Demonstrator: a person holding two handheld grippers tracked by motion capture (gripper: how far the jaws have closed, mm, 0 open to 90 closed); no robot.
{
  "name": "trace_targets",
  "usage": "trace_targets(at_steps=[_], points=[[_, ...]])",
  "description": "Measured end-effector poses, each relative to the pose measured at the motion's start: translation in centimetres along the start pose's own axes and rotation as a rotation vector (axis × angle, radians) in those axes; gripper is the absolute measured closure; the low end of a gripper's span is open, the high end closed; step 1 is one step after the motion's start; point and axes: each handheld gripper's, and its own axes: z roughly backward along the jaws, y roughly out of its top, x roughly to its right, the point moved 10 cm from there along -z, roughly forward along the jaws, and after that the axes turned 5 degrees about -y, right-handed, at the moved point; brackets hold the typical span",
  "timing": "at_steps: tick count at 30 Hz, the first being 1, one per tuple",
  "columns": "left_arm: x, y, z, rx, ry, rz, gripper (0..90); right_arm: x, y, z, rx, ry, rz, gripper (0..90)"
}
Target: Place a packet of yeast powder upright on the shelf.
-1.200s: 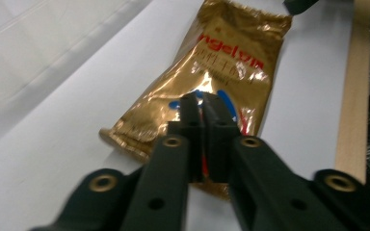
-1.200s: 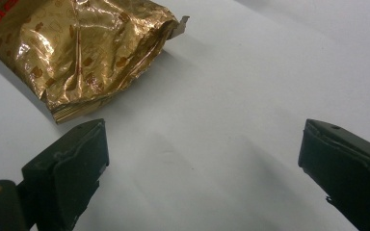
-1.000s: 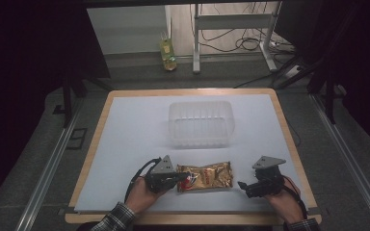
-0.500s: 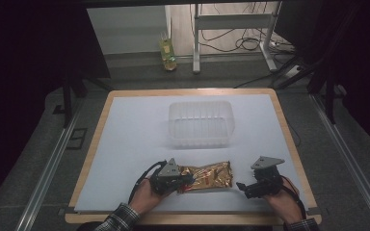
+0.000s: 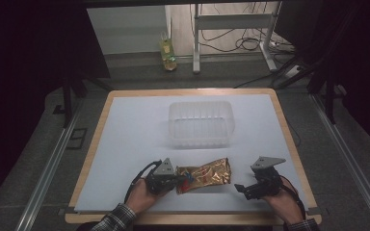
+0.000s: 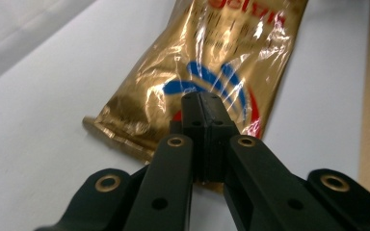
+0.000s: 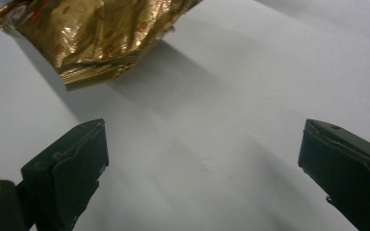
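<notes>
A gold foil snack packet lies flat on the white sheet that covers the wooden desk, close to the near edge and roughly midway between the left and right edges, its long axis running across the desk. The left gripper comes in from the near-left, held in the person's left hand, and its two black jaws are pressed together with the packet's left end under their tips; in the left gripper view the jaws meet over the blue and red emblem printed on the foil (whether any foil is actually pinched between the pads cannot be told, since the jaws cover that spot). The left gripper in that view points along the packet toward its far end, where red lettering shows. The right gripper rests near the near-right corner of the desk, held in the right hand, apart from the packet and pointing leftward toward it. In the right gripper view its jaws stand wide apart with bare white sheet between them, and the crimped right end of the packet lies beyond the left jaw, not touching either. A clear plastic container stands open toward the middle of the desk, farther back than the packet and well apart from both grippers. A yellowish bottle stands on the floor beyond the far edge.
</notes>
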Motion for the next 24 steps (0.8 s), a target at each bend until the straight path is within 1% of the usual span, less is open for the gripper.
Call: trace_targets(at_steps=[1,2,3,4,5,6,8,9,10,11,13,14,15,17,18,19,20,21,22,24], points=[[0.0,-0.1,0.1,0.005,0.007,-0.004,89.8,-0.3,0.0,-0.1,0.001,0.017,0.004,3.6],[0.0,-0.1,0.1,0.005,0.007,-0.004,89.8,-0.3,0.0,-0.1,0.001,0.017,0.004,3.6],[0.1,0.0,0.0,0.012,0.012,-0.002,89.8,-0.5,0.0,-0.1,-0.003,0.027,0.005,3.6],[0.1,0.0,0.0,0.012,0.012,-0.002,89.8,-0.5,0.0,-0.1,-0.003,0.027,0.005,3.6],[0.0,0.0,0.0,0.005,0.005,-0.005,89.8,-0.7,0.1,-0.2,-0.004,0.040,-0.001,3.6],[0.0,0.0,-0.1,0.013,0.004,0.001,89.8,-0.8,0.1,-0.3,-0.006,0.044,0.000,3.7],[0.0,0.0,-0.1,0.013,0.002,-0.004,89.8,-1.1,0.2,-0.4,-0.004,0.058,-0.002,3.7],[0.0,0.0,0.0,0.005,0.002,-0.016,89.8,-1.2,0.2,-0.5,-0.005,0.070,0.000,3.7],[0.0,0.0,-0.1,0.011,0.003,-0.015,89.8,-1.5,0.3,-0.6,-0.002,0.081,-0.002,3.6],[0.0,0.0,0.0,0.005,0.003,-0.022,89.8,-1.7,0.4,-0.7,-0.001,0.090,-0.004,3.6],[-0.1,0.0,0.0,0.007,0.001,-0.024,89.8,-2.2,0.6,-1.0,-0.002,0.105,0.001,3.6],[-0.1,0.0,0.0,0.007,0.001,-0.024,89.8,-2.2,0.6,-1.0,-0.002,0.105,0.001,3.6],[-0.1,0.0,0.0,0.008,0.000,-0.027,89.8,-2.7,0.8,-1.4,-0.003,0.120,0.009,3.6],[-0.1,0.0,0.0,0.008,-0.002,-0.026,89.8,-3.3,1.0,-1.7,-0.005,0.137,0.013,3.6],[-0.1,0.0,0.0,0.008,-0.002,-0.026,89.8,-3.3,1.0,-1.7,-0.005,0.137,0.013,3.6],[-0.1,0.0,0.0,0.009,-0.002,-0.028,89.8,-3.7,1.2,-2.0,-0.006,0.156,0.013,3.6],[-0.1,0.0,0.0,0.009,-0.002,-0.028,89.8,-3.7,1.2,-2.0,-0.006,0.156,0.013,3.6],[-0.1,0.0,0.0,0.008,-0.002,-0.027,89.8,-4.2,1.5,-2.2,-0.008,0.178,0.005,3.6],[-0.1,0.0,0.0,0.008,-0.001,-0.027,89.7,-4.4,1.7,-2.4,-0.010,0.189,0.006,3.6],[-0.1,0.0,0.0,0.009,-0.001,-0.026,89.8,-4.6,1.9,-2.5,-0.011,0.197,0.003,3.6]])
